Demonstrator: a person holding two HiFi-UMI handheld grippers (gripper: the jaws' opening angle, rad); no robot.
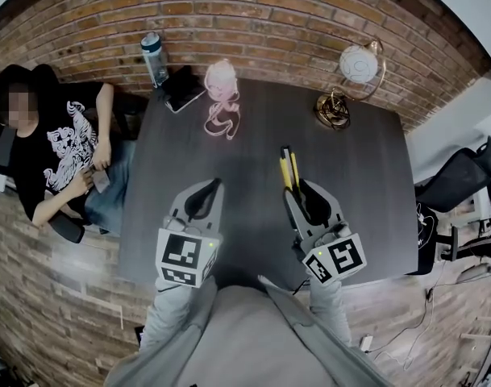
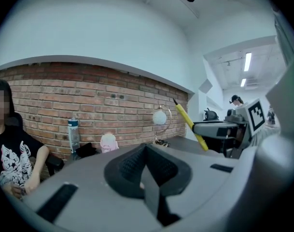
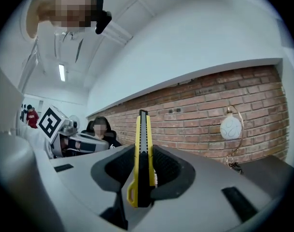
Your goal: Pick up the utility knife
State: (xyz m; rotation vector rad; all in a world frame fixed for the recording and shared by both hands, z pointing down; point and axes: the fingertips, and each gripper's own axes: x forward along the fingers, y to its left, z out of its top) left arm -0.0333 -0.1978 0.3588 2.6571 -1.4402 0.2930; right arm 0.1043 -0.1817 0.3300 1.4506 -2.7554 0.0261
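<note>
Right gripper (image 1: 296, 190) pinches the yellow utility knife (image 1: 288, 168) between its pads, jaws clamped on the handle end. The knife body sticks out past the fingertips toward 12 o'clock in the head view, black tip leading. In the right gripper view the knife stands edge-on dead centre between the jaws, hanging loop at 6 o'clock. The left gripper view shows the knife slanting up at 2 o'clock, off the dark grey table (image 1: 366, 184). Left gripper (image 1: 203, 201) has its jaws pressed together with nothing between them. It sits level beside the right one, at its 9 o'clock, apart from it. At the table's far edge, a water bottle (image 1: 154, 58) is at 11 o'clock and a black flat item (image 1: 183, 89) is just beside it. A pink item with a cord (image 1: 221, 87) is near 12, and a globe lamp (image 1: 359, 63) on a gold base is at 1 o'clock. A brick wall (image 1: 269, 22) is behind. A person in a black printed T-shirt (image 1: 64, 147) sits at the table's 9 o'clock side, and an office chair (image 1: 463, 176) is at 3 o'clock.
</note>
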